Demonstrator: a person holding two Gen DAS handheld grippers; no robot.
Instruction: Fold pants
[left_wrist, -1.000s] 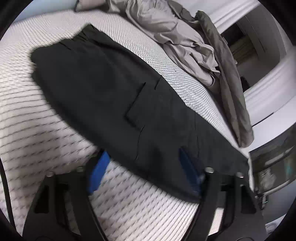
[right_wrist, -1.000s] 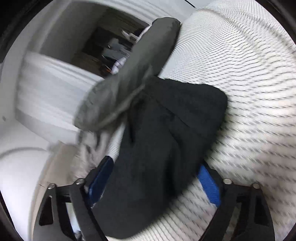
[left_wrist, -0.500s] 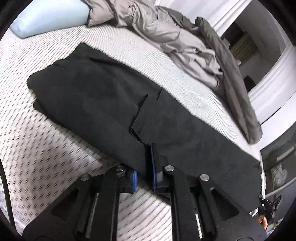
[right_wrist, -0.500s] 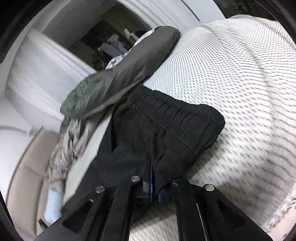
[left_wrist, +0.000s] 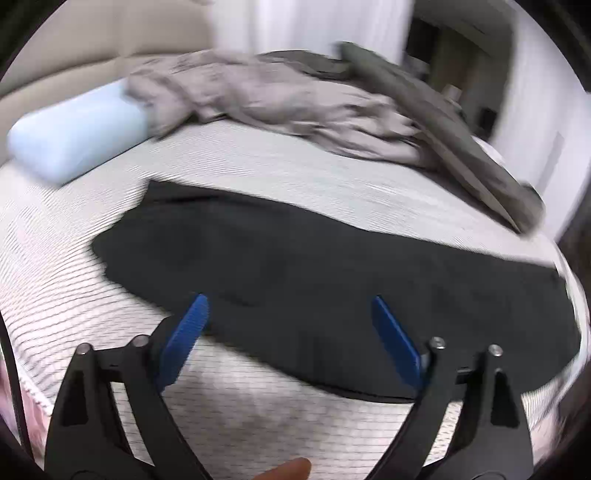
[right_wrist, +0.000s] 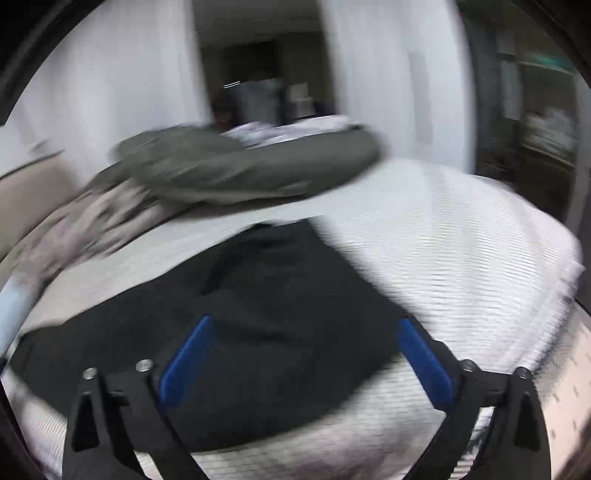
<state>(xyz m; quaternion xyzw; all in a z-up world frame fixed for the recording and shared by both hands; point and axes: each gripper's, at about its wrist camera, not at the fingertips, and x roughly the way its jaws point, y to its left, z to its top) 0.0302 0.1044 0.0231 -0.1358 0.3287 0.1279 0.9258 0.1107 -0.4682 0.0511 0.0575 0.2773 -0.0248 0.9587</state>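
The black fabric pants (left_wrist: 332, 280) lie flat in a long strip across the white ribbed mattress (left_wrist: 258, 417), near its front edge, apparently already doubled leg on leg. The left gripper (left_wrist: 288, 328) has just been opening and now hangs wide above the near edge of the cloth with nothing between its blue pads (left_wrist: 184, 336); the right gripper (right_wrist: 303, 354) has likewise just sprung open, spread wide over the waistband end of the pants (right_wrist: 258, 314) and empty. The next fold probably calls for bringing one end over the other, so each gripper should pinch through every layer at a corner, lift only enough to clear the mattress, and carry the edge across evenly so the seams line up. A crumpled grey blanket (left_wrist: 288, 107) and a dark olive garment (left_wrist: 454, 140) are heaped beyond the pants, and a pale blue pillow (left_wrist: 74, 144) sits to the far left; all lie apart from the cloth, though the mattress edge nearby leaves little margin.
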